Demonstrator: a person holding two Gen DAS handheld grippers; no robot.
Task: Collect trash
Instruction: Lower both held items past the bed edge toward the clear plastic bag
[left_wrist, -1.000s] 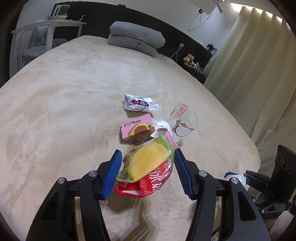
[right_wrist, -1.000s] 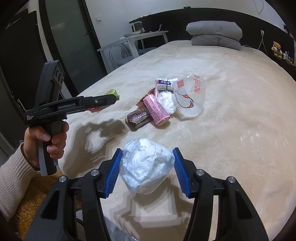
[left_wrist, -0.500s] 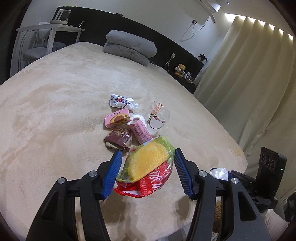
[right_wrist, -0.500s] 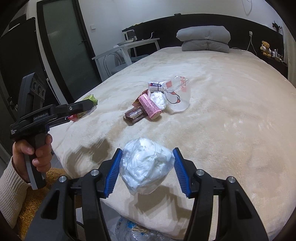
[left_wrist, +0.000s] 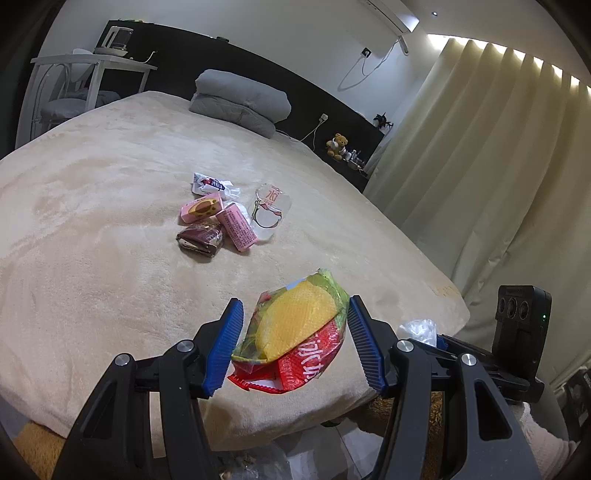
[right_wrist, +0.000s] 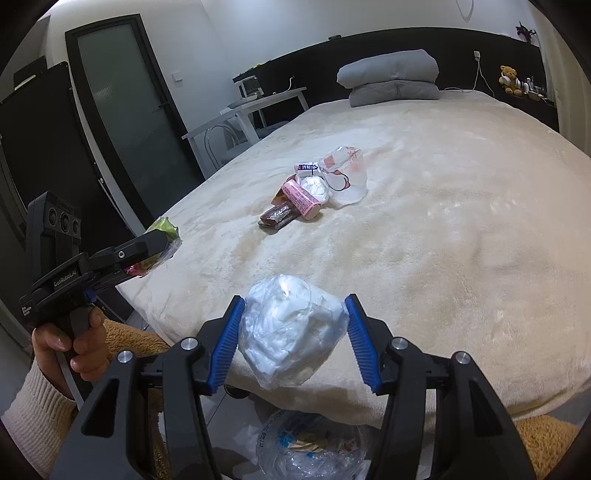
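a: so, starting with the bed (right_wrist: 461, 229): it fills both views, and both loads hang right at its near edge. the person has the left gripper (left_wrist: 293, 341) clamped on a yellow and red snack bag (left_wrist: 295, 332), and the right gripper (right_wrist: 293, 338) clamped on a clear bag of white tissue (right_wrist: 291, 328).

b: what could go wrong, in that speaker's judgement?

a: the tissue bag is slick and puffy. the pads press only its sides, so it could squeeze out and land on the floor beside the trash bag instead of in it. the snack bag is thin and crumpled, pinched near its lower part, so a quick swing might let it slide free.

b: and the pile farther up the bed?

a: a pink box (left_wrist: 201, 208), a pink tube (left_wrist: 236, 227), a brown wrapper (left_wrist: 201, 240), a white packet (left_wrist: 210, 182) and a clear cup (left_wrist: 269, 212) lie close together, some touching. they are not yet collected. one jaw reaching in could nudge a neighbour away, and the cup looks likely to roll.

b: what does one view show that the other lacks?

a: the right wrist view shows the clear trash bag (right_wrist: 310, 446) on the floor below the bed edge, plainly, with scraps in it. it also shows the hand (right_wrist: 70, 343) and cream sleeve (right_wrist: 33, 413) on the left tool. the left wrist view gives only a blurred hint of that trash bag, but it shows the curtain (left_wrist: 480, 166) and the pink box face, which the right view mostly hides.
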